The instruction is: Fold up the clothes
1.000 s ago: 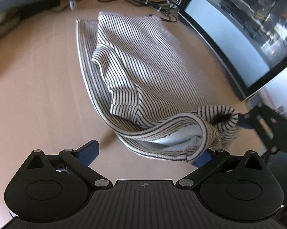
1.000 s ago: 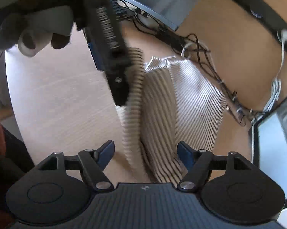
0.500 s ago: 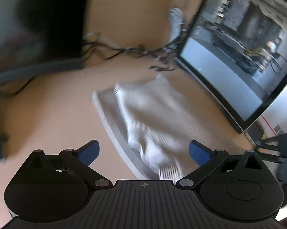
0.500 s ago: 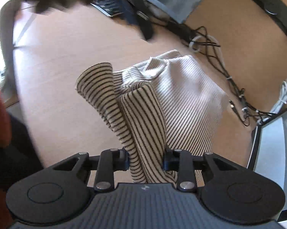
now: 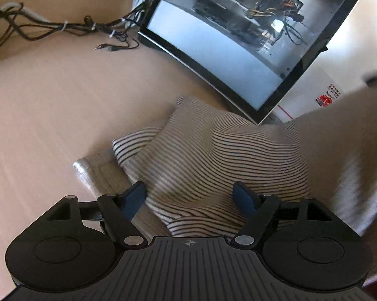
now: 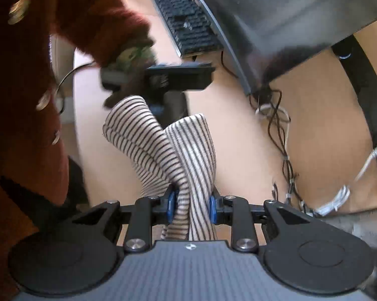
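Light wooden table (image 5: 50,105), tangled cables (image 5: 63,26) along its back, monitor (image 5: 238,45) glowing, keyboard (image 6: 185,22) beyond

Right edge of left view: cloth (image 5: 213,155) smears into blur. Right view: cloth end hidden behind tool (image 6: 191,204) body; other tool (image 6: 178,79) and sleeve (image 6: 93,17) blurred upper left; keyboard (image 6: 185,22) cut by top edge.

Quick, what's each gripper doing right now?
Left gripper: open, fingers either side of the striped garment, not clamped.
Right gripper: closed on a bunched fold of the striped garment.
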`<state>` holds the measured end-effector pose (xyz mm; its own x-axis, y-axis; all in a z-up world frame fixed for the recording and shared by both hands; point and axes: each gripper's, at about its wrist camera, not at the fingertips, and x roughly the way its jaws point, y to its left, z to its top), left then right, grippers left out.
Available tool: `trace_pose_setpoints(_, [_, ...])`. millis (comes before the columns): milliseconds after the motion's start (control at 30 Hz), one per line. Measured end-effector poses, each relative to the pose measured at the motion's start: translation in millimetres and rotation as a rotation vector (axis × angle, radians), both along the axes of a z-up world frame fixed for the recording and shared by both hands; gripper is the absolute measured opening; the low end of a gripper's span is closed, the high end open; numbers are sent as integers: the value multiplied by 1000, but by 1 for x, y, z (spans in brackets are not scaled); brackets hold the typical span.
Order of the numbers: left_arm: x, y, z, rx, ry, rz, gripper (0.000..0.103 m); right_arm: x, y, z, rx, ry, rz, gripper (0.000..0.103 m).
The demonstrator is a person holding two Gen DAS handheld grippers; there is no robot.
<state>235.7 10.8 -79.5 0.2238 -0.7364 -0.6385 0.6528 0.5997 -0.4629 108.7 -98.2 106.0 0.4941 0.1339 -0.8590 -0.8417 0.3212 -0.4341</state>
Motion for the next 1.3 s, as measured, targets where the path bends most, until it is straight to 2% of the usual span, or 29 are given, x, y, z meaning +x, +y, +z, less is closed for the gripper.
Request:
trace_pose_setpoints(67, [-3, 6, 0, 1, 5, 2, 71, 21, 2, 5, 7, -2, 14, 25])
trace_pose_setpoints(100, [-5, 9, 1, 4, 8, 3, 72, 31, 1, -1, 7, 16, 22, 26])
trace_pose_setpoints(200, [-18, 18, 4, 18, 8, 23, 72, 59, -5, -46, -4, 100, 43, 28])
trace_pose_setpoints(267, [-25, 31, 7, 25, 10, 69, 73, 80, -11, -70, 2, 137, -3, 32])
trace_pose_setpoints(300, [-28, 39, 9, 34, 15, 100, 81, 89, -14, -77, 21, 153, -34, 35])
trace_pose_setpoints(333, [-31, 47, 12, 35, 20, 126, 83, 96, -17, -81, 50, 168, -67, 36])
trace_pose_setpoints(433, [-39, 70, 25, -25, 41, 176, 88, 107, -22, -88, 115, 181, -117, 38])
trace_pose_setpoints(467, [-41, 75, 30, -57, 50, 189, 93, 107, -23, -89, 128, 175, -120, 39])
trace_pose_setpoints(533, [-41, 73, 37, -96, 66, 213, 95, 106, -28, -89, 158, 160, -136, 40])
trace_pose_setpoints(600, [-42, 61, 43, -98, 67, 222, 95, 105, -33, -91, 198, 146, -166, 41])
trace_pose_setpoints(667, [-42, 39, 45, -53, 57, 221, 95, 102, -35, -88, 231, 122, -198, 42])
trace_pose_setpoints(733, [-39, 17, 39, 59, 21, 210, 94, 98, -36, -80, 261, 90, -234, 45])
trace_pose_setpoints(767, [-37, 7, 35, 125, -1, 202, 89, 97, -35, -73, 274, 65, -257, 50])
trace_pose_setpoints(833, [-33, -10, 27, 229, -32, 193, 90, 93, -41, -51, 347, -1, -340, 60])
trace_pose_setpoints(900, [-24, -4, 25, 198, 4, 211, 88, 89, -50, -49, 395, -20, -407, 65])
trace_pose_setpoints(967, [-20, 4, 24, 166, 11, 223, 88, 84, -58, -53, 428, -22, -466, 61])
trace_pose_setpoints(1000, [-17, 7, 21, 161, 11, 228, 88, 81, -63, -55, 444, -23, -496, 42])
trace_pose_setpoints(1033, [-15, 10, 18, 156, 12, 234, 88, 79, -67, -58, 461, -24, -525, 33])
trace_pose_setpoints(1067, [-13, 12, 17, 154, 14, 239, 88, 76, -72, -60, 477, -26, -555, 28])
trace_pose_setpoints(1300, [-9, 12, 14, 163, 50, 272, 87, 59, -102, -76, 590, -34, -762, 31])
